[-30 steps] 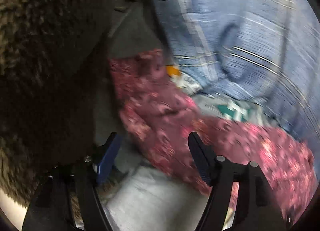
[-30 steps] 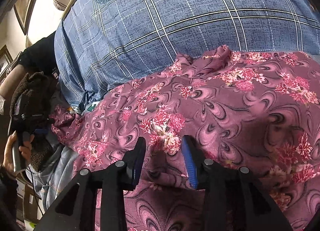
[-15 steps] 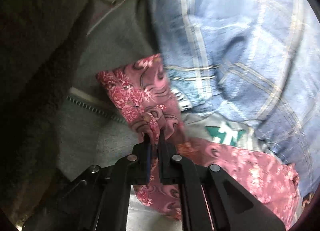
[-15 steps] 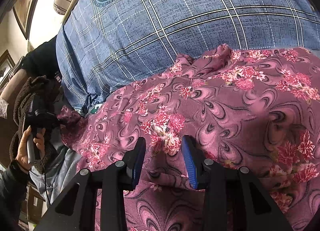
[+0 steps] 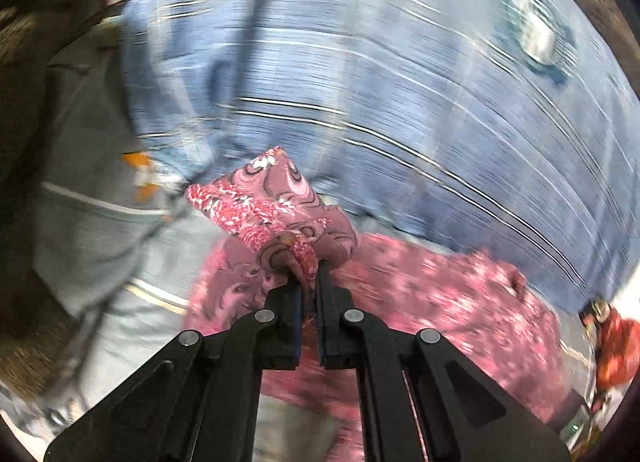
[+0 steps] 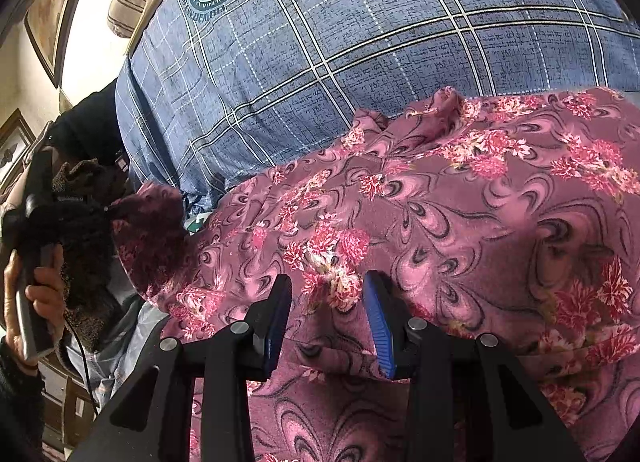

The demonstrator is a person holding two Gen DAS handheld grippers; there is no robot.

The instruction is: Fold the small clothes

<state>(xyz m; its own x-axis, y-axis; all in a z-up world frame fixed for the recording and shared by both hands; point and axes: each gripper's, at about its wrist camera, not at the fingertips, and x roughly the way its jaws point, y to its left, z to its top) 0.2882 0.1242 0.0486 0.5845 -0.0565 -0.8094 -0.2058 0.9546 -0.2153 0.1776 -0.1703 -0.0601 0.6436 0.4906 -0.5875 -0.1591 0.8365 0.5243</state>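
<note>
The left gripper (image 5: 308, 282) is clenched on a bunched corner of the floral garment (image 5: 276, 206), lifted in front of the blue plaid bedcover (image 5: 400, 82). Only the right wrist view shows the hand (image 6: 28, 302) holding that tool, left of the garment (image 6: 460, 222). The right gripper (image 6: 328, 302) stands part open, its pads flanking a raised fold; whether they pinch it I cannot tell.

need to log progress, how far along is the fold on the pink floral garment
Early. Done: the left gripper is shut on a corner of the floral garment. In hand: the right gripper straddles a raised ridge of it, with pad contact unclear. Left: the garment lies rumpled on the blue plaid bedding, with no neat fold visible.
</note>
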